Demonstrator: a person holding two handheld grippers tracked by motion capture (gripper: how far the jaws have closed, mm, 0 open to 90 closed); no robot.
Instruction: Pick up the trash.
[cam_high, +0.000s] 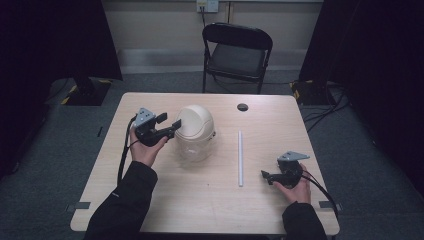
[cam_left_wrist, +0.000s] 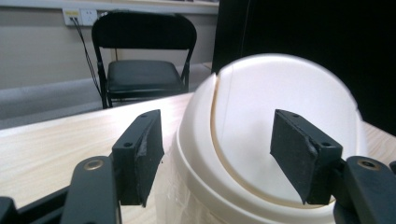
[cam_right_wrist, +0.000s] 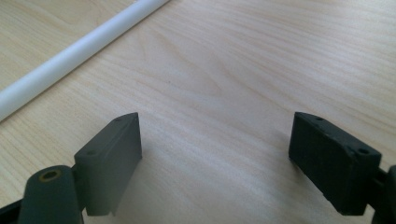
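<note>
Your left gripper (cam_high: 168, 120) is raised at the left side of the table (cam_high: 200, 200), just beside the bin (cam_high: 196, 131). Jaws spread wide, pointing right toward the bin's domed lid (cam_high: 194, 121). In the left gripper view the pads (cam_left_wrist: 148, 154) stand apart with the lid (cam_left_wrist: 261, 121) framed between them, slightly beyond the tips. Nothing is held. I cannot tell whether the nearer jaw tip touches the lid; in the high view it looks to be at the dome's left edge.

The bin stands upright at table centre-left. Cream swing lid on top, clear body (cam_high: 195, 149) below. In the left gripper view a seam runs along the dome where the flap meets the rim.

Your right gripper (cam_high: 266, 174) sits low at the right side of the table, near the front edge, jaws pointing left. In the right gripper view both pads (cam_right_wrist: 112, 158) are wide apart over bare wood, holding nothing. They look close to the surface; contact with it cannot be confirmed.

A white tube (cam_high: 240, 157) lies flat on the table between the bin and your right gripper, running front to back. It is apart from the bin, and its near end lies just left of the right gripper's tips. In the right gripper view the tube (cam_right_wrist: 79, 51) crosses the upper left corner, clear of the jaws.

A round hole (cam_high: 242, 107) sits in the tabletop near the far edge. A black folding chair (cam_high: 236, 55) stands beyond the table.
</note>
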